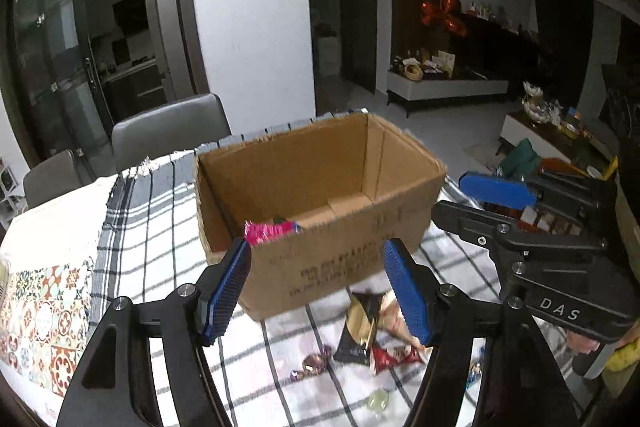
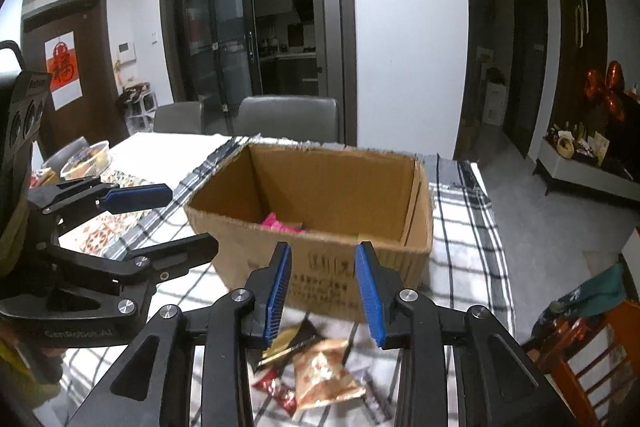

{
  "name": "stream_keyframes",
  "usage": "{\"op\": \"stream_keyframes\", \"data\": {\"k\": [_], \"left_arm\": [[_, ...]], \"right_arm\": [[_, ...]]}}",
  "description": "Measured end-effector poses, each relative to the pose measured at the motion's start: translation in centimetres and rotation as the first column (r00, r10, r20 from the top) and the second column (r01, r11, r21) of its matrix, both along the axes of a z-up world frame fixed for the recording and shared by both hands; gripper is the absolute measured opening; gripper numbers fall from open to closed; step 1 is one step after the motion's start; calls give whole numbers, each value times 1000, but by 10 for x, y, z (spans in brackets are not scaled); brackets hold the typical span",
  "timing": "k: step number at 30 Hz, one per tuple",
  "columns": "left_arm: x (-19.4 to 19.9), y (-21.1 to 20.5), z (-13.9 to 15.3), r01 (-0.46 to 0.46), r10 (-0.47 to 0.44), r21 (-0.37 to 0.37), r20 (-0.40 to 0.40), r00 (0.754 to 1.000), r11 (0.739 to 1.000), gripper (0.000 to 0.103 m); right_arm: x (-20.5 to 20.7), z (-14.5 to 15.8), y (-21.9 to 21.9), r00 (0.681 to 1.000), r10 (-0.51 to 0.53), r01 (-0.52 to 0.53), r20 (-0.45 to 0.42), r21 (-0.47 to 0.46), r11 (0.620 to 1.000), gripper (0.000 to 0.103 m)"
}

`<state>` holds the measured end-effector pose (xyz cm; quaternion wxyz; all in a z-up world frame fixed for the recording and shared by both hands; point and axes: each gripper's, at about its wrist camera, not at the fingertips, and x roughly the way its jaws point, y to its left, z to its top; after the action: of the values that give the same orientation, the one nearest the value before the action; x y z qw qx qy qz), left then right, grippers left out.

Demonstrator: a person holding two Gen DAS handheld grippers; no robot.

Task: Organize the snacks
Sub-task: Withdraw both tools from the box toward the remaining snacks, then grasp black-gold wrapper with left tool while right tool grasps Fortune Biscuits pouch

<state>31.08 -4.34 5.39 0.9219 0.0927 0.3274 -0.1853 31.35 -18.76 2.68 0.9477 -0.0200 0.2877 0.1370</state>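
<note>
Table [image 2: 460, 259] under a checked cloth [image 1: 160, 227] is the biggest thing here, and the open cardboard box [image 1: 320, 187] sits on it just ahead of both sets of jaws. Pink snack packet [image 1: 269, 231] is already inside the box, against the near wall, right past the left gripper's [image 1: 320, 291] left fingertip.

Left gripper is spread wide, nothing between the blue pads [image 1: 224, 295], not touching anything. Right gripper [image 2: 324, 291] is parted too, a bit narrower, also holding nothing; it hangs just short of the box's front wall.

Below and between the right jaws, loose on the cloth: an orange-and-white snack bag [image 2: 324, 375], a black-and-gold packet [image 2: 286, 343] beside it, and a small red wrapper [image 2: 276, 391]. A few tiny wrapped candies [image 1: 314, 363] lie under the left jaws, too blurry to identify.
</note>
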Motion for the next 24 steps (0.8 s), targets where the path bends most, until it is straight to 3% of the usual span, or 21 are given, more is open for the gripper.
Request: {"op": "stream_keyframes", "data": {"k": [14,24], "left_arm": [[-15,-4,-55,83,-78,42,-108,991,996,68],[-6,-12,-94,151,-140,38,-209,968,988,63]], "right_arm": [[-9,-46,6,992,27,-36,-126,-71,997,44],[-7,-79,9,975,47,-75,-218,-121,990,44]]}}
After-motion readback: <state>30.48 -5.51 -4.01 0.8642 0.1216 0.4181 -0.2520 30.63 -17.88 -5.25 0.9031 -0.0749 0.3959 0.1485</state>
